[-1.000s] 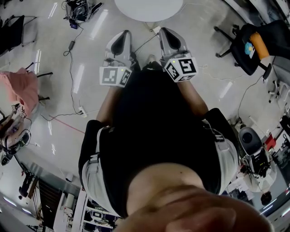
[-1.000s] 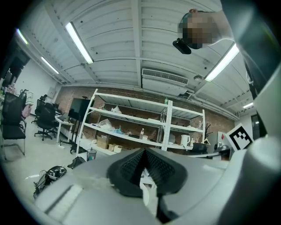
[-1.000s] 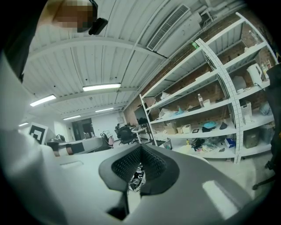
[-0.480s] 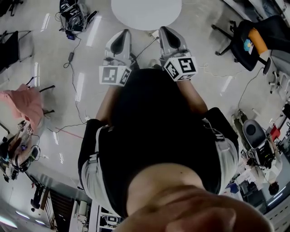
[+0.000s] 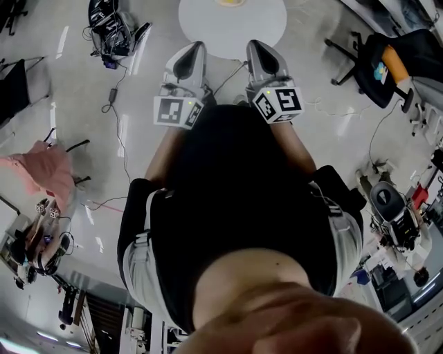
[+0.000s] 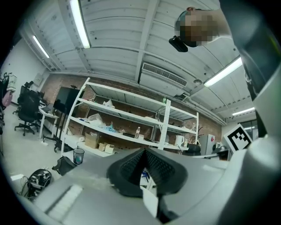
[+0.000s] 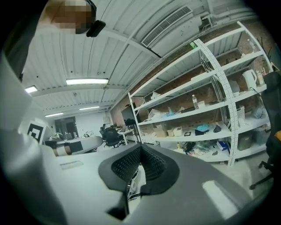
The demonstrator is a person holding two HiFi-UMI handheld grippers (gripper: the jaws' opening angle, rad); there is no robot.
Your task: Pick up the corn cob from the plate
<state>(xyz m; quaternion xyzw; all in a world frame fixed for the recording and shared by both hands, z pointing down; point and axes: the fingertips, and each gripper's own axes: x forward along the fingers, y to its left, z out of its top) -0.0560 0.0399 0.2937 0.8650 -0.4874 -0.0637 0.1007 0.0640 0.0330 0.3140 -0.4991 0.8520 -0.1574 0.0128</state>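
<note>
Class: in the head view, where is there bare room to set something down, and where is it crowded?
The round white table is bare across its near part; only a yellowish item sits at its far edge. The floor between the table and the black office chair is mostly open. Crowded: the cabled equipment at upper left.

Closed claw (image 6: 144,150), white shelving (image 6: 164,125) beyond

The round white surface (image 5: 232,28) is cut off by the top edge of the head view; a yellow thing (image 5: 230,2) on it shows only as a sliver, too small to tell
</note>
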